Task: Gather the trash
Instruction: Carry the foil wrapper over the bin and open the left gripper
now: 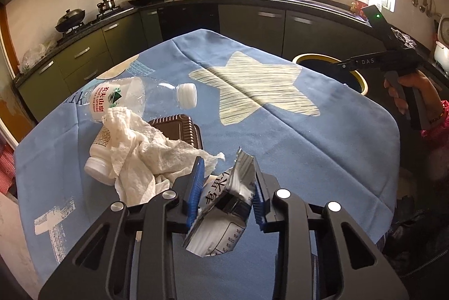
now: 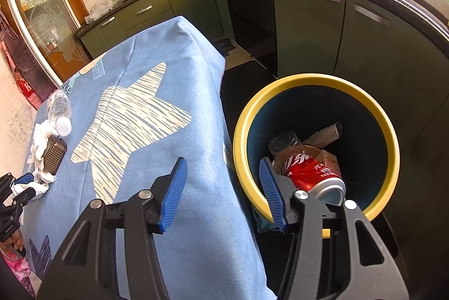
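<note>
My left gripper [image 1: 228, 179] has its jaws around a crumpled silver and white wrapper [image 1: 224, 213] on the blue tablecloth [image 1: 308, 137]; the pads touch its sides. Beside it lie a white paper towel [image 1: 140, 151], a clear water bottle [image 1: 134, 98], a small white bottle [image 1: 98, 157] and a brown plastic tray [image 1: 182, 129]. My right gripper [image 2: 221, 185] is open and empty, over the table's edge beside the yellow-rimmed bin [image 2: 393, 159]. A red can [image 2: 314, 173], a jar and a carton lie in the bin.
Dark green kitchen cabinets [image 1: 252, 22] and a counter with sink and dish rack run behind the table. The bin also shows in the left wrist view [image 1: 331, 61], past the table's right corner. The right gripper [image 1: 373, 61] is above it.
</note>
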{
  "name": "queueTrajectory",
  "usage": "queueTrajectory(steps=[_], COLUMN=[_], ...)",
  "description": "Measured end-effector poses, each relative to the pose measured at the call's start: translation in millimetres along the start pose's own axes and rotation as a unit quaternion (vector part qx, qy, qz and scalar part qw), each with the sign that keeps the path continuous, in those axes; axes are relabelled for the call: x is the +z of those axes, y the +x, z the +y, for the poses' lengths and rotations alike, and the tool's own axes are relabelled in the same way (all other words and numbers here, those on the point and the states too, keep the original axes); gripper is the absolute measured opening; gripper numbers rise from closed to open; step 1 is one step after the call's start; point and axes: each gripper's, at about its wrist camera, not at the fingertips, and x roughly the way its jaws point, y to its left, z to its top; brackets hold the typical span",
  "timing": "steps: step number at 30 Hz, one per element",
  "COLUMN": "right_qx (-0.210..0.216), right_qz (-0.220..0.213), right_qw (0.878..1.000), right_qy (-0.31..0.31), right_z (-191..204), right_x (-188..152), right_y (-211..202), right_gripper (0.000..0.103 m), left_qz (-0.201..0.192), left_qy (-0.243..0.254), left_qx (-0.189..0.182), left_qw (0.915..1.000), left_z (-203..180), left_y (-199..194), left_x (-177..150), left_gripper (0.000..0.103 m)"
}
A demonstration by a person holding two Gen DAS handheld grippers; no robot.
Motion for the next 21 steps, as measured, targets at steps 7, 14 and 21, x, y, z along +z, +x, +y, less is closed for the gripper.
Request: queueTrajectory(steps=[7,14,21], right_qx=[0.005,0.004,-0.013], right_qz=[-0.004,-0.015,-0.042], right_qw=[1.0,1.0,0.998], right_qy=[0.003,0.009,0.042], right_z=[-2,-8,-40], right_x=[-2,-4,-6], right_y=[-3,-16,-37], right_gripper=[0.051,0.051,0.051], left_qz=[-0.021,-0.044,-0.047], left_qy=[0.023,0.036,0.078], left_qx=[-0.014,-0.056,-0.114], left_qw=[0.9994,0.9968,0.9894], left_z=[-27,-54,-89], left_y=[-29,-47,-24], left_x=[7,28,72], left_gripper=[0.031,0.031,0.031])
